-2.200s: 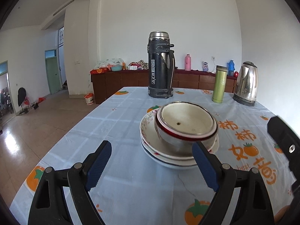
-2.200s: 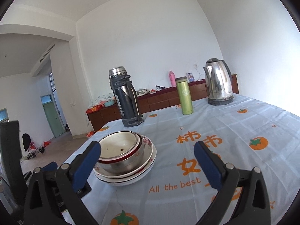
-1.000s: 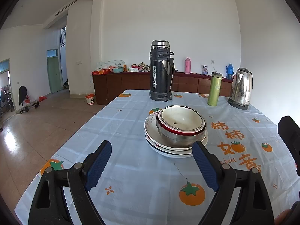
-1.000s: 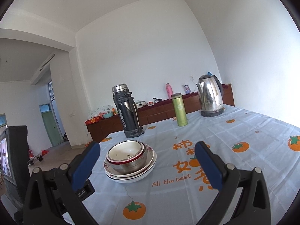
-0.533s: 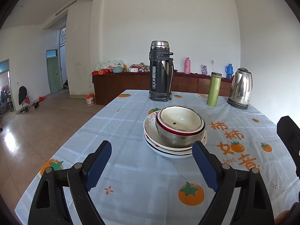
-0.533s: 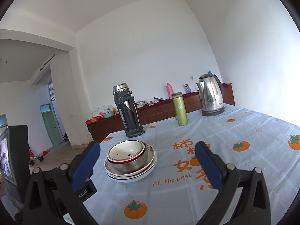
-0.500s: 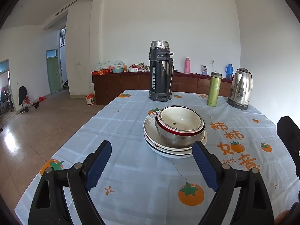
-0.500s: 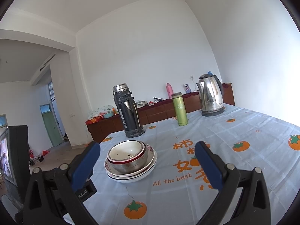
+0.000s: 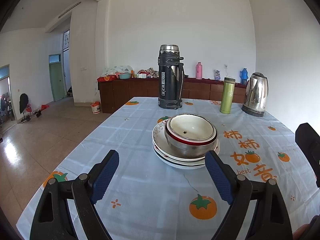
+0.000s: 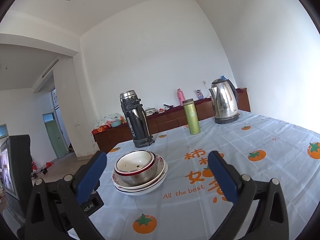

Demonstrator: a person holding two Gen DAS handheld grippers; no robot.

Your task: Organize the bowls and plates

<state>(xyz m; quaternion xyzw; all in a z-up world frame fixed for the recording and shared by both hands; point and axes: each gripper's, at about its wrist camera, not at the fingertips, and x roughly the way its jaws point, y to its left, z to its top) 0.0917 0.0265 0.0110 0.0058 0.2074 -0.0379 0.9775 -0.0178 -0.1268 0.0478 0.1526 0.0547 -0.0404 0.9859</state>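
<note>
A steel bowl with a red rim point(image 9: 191, 135) point(image 10: 136, 167) sits nested in a short stack of white plates point(image 9: 178, 159) point(image 10: 158, 177) on the blue tablecloth. My left gripper point(image 9: 161, 172) stands open just short of the stack, with nothing between its blue pads. In the right wrist view my right gripper point(image 10: 157, 175) is open too, held back from the stack, with the dishes seen between its fingers but not touched. The left gripper's body point(image 10: 18, 172) shows at that view's left edge.
A tall black thermos point(image 9: 170, 80) point(image 10: 136, 120), a green flask point(image 9: 227, 95) point(image 10: 191, 116) and a steel kettle point(image 9: 256, 94) point(image 10: 225, 104) stand at the table's far side. The table edge point(image 9: 80, 144) drops to tiled floor on the left. A brown sideboard point(image 9: 128, 92) lines the back wall.
Since the oldest frames both grippers have drawn back from the stack, which now looks smaller and farther. Over the last second nothing has visibly moved.
</note>
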